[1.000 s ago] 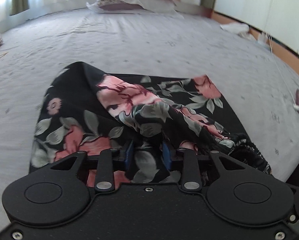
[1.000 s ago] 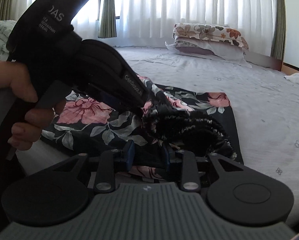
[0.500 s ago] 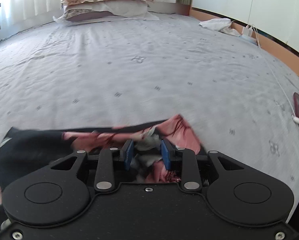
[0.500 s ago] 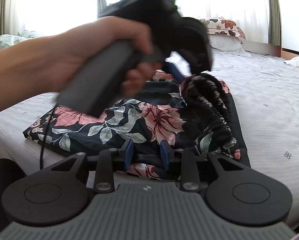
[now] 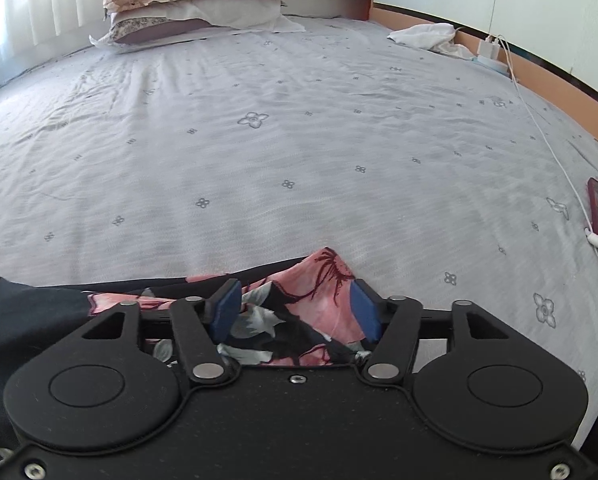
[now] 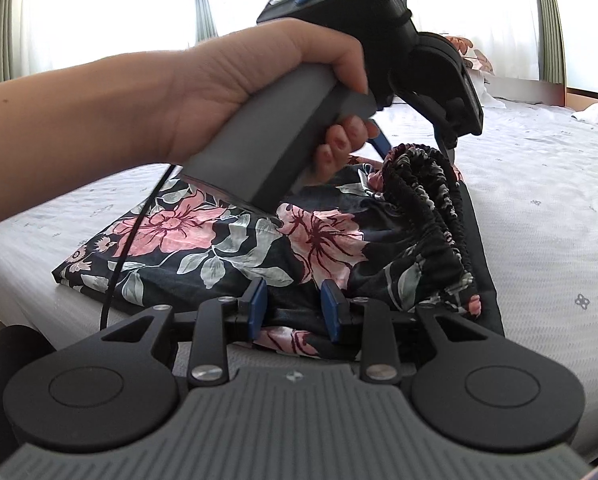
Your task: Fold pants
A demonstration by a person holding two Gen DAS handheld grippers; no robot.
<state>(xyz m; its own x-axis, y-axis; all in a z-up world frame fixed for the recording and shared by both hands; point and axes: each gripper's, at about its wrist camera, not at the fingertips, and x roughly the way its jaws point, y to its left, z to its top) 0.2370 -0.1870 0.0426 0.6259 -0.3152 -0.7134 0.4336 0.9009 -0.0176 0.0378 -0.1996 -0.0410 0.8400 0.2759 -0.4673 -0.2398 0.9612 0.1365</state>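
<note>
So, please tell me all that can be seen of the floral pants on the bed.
The pants are thin, smooth black fabric printed with pink flowers and grey-green leaves. They lie folded on the grey bed sheet near its edge, with the gathered elastic waistband bunched on top at the right. The left gripper is opening, with a pink fold loose between its blue fingers. Cloth also lies between the right gripper fingers.

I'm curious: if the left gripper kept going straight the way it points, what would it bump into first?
Probably the floral pants: their fabric lies between the opening jaws of the left gripper. Past that, likely the grey bedsheet, though depth is hard to judge.
</note>
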